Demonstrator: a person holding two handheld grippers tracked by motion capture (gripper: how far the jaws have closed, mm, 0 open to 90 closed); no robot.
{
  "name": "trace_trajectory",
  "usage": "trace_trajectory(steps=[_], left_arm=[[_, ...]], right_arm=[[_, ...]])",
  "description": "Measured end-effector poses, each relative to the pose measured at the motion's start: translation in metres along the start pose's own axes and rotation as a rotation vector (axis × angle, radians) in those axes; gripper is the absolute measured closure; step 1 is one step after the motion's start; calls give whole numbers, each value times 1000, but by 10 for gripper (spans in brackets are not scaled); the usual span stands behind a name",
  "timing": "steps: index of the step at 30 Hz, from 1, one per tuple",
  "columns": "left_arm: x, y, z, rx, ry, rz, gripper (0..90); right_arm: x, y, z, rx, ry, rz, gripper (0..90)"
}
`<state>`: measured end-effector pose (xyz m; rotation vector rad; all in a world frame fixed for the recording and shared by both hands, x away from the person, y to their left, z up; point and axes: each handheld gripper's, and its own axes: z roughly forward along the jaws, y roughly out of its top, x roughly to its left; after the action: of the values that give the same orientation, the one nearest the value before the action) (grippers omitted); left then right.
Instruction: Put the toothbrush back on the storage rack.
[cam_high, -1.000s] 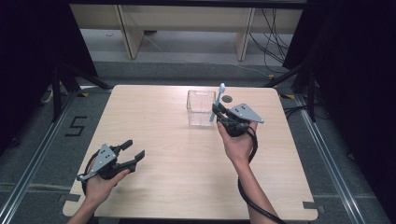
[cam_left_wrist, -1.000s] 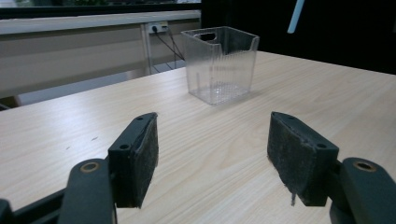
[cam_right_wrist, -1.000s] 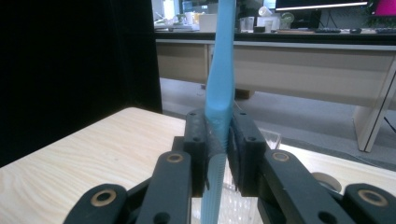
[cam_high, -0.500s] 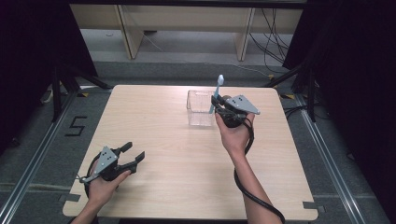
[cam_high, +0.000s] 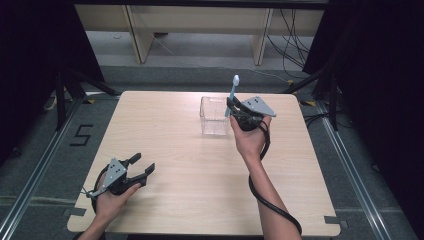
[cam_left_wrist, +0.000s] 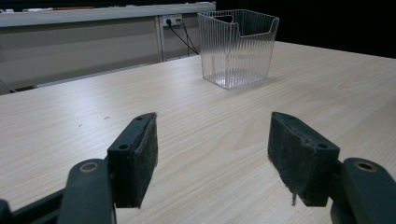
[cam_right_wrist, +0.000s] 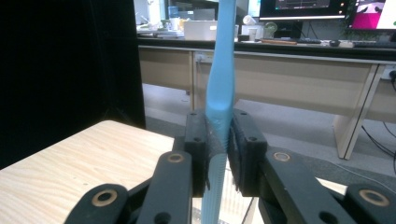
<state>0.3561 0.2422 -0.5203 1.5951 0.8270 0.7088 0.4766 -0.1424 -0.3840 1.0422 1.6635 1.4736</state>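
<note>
Toothbrush (cam_high: 233, 95) update: since a second ago the right gripper (cam_high: 231, 107) has carried it up and over toward the clear plastic bin (cam_high: 214, 116), so I'd guess the drop-in comes next; jaws are clamped tight on the handle (head pointing up, slim light-blue plastic, pale bristle end), right beside the bin's rim; left gripper (cam_high: 144, 167) just sits wide open and empty near the table's (cam_high: 175, 150) front corner.

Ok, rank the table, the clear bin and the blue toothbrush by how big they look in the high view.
1. Table, by far the largest.
2. Clear bin.
3. Blue toothbrush, a thin stick clamped upright in the right gripper; partly hidden, so its full length is unsure.
</note>
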Motion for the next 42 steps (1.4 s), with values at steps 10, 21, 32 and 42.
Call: trace_trajectory(steps=[10, 21, 32, 42], left_arm=[[0, -3, 3, -4, -2, 5, 327], [-1, -3, 2, 12, 2, 7, 325], [-1, -3, 2, 11, 2, 5, 325], [-2, -3, 2, 12, 1, 2, 325]], right_arm=[[-6, 6, 12, 2, -24, -15, 788], [-11, 4, 25, 33, -46, 0, 788], [-14, -9, 37, 55, -60, -10, 787], [-15, -18, 40, 62, -76, -6, 787]])
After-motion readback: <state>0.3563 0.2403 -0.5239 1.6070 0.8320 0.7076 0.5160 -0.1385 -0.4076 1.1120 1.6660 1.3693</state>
